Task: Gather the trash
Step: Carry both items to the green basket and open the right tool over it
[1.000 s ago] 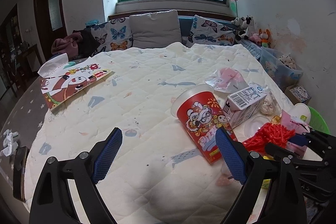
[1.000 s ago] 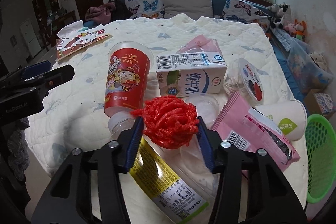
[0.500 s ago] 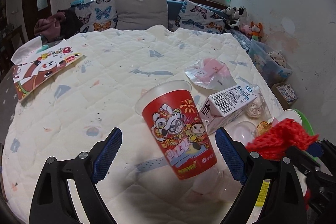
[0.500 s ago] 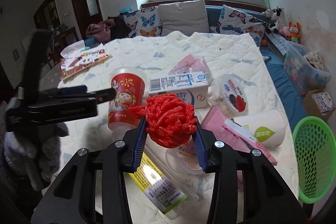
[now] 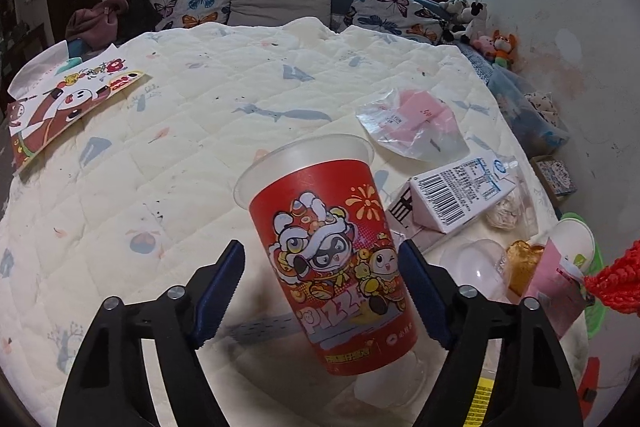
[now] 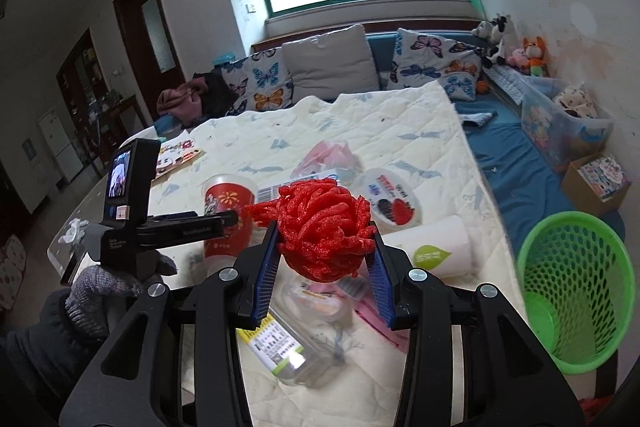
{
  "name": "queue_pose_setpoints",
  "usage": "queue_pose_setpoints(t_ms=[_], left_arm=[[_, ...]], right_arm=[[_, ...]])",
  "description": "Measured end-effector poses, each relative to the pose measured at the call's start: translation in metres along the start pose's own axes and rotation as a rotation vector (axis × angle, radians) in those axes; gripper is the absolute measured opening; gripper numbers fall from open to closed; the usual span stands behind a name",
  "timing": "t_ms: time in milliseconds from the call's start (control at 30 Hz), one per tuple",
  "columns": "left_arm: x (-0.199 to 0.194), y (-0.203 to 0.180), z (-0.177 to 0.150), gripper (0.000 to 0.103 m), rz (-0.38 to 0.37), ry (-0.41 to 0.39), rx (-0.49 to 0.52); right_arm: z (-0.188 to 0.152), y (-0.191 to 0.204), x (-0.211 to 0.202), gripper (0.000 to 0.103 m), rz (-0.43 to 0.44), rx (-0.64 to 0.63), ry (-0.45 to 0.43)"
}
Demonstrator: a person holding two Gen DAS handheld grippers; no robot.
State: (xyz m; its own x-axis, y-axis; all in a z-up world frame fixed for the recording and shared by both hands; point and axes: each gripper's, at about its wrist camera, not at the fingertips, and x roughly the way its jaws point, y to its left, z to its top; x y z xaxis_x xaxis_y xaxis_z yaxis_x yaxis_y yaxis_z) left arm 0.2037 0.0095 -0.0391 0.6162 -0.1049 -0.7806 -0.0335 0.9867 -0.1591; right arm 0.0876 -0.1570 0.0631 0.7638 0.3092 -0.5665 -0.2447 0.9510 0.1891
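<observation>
My right gripper (image 6: 325,267) is shut on a red foam net (image 6: 324,223) and holds it above the trash pile on the bed. The net's edge shows in the left wrist view (image 5: 616,281). My left gripper (image 5: 320,287) is open, its jaws on either side of an upright red pizza cup (image 5: 332,259), also seen in the right wrist view (image 6: 226,211). A green mesh basket (image 6: 576,291) stands on the floor to the right of the bed.
A milk carton (image 5: 452,195), clear plastic bag (image 5: 412,123), white paper cup (image 6: 436,247), round lidded tub (image 6: 390,201), labelled plastic bottle (image 6: 288,343) and pink wrapper lie on the quilt (image 5: 180,147). A cartoon bag (image 5: 60,107) lies far left.
The right gripper has lifted the red net up and away from the pile. The left gripper has moved forward until the red cup stands between its open jaws.
</observation>
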Motion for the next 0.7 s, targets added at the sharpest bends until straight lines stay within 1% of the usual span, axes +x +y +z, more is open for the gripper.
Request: queue_pose_setpoints(t_ms=[33, 67, 267, 333, 533, 700], left_arm=[[0.0, -0.001, 0.0, 0.066, -0.013, -0.001, 0.004], [0.0, -0.003, -0.001, 0.065, -0.027, -0.001, 0.007], [0.005, -0.004, 0.0, 0.066, -0.044, 0.011, -0.007], [0.008, -0.001, 0.0, 0.068, -0.065, 0.03, -0.029], [0.017, 0.005, -0.001, 0.07, -0.126, 0.051, -0.077], [0.021, 0.004, -0.002, 0.07, -0.149, 0.048, -0.069]], right_arm=[[0.0, -0.003, -0.003, 0.042, -0.001, 0.009, -0.003], [0.0, -0.005, -0.004, 0.042, -0.004, 0.015, -0.005], [-0.004, -0.015, -0.013, 0.042, -0.049, 0.036, -0.013], [-0.005, -0.019, -0.015, 0.042, -0.059, 0.045, -0.012], [-0.009, -0.033, -0.018, 0.042, -0.1, 0.07, -0.01], [-0.013, -0.047, -0.025, 0.042, -0.145, 0.097, -0.013]])
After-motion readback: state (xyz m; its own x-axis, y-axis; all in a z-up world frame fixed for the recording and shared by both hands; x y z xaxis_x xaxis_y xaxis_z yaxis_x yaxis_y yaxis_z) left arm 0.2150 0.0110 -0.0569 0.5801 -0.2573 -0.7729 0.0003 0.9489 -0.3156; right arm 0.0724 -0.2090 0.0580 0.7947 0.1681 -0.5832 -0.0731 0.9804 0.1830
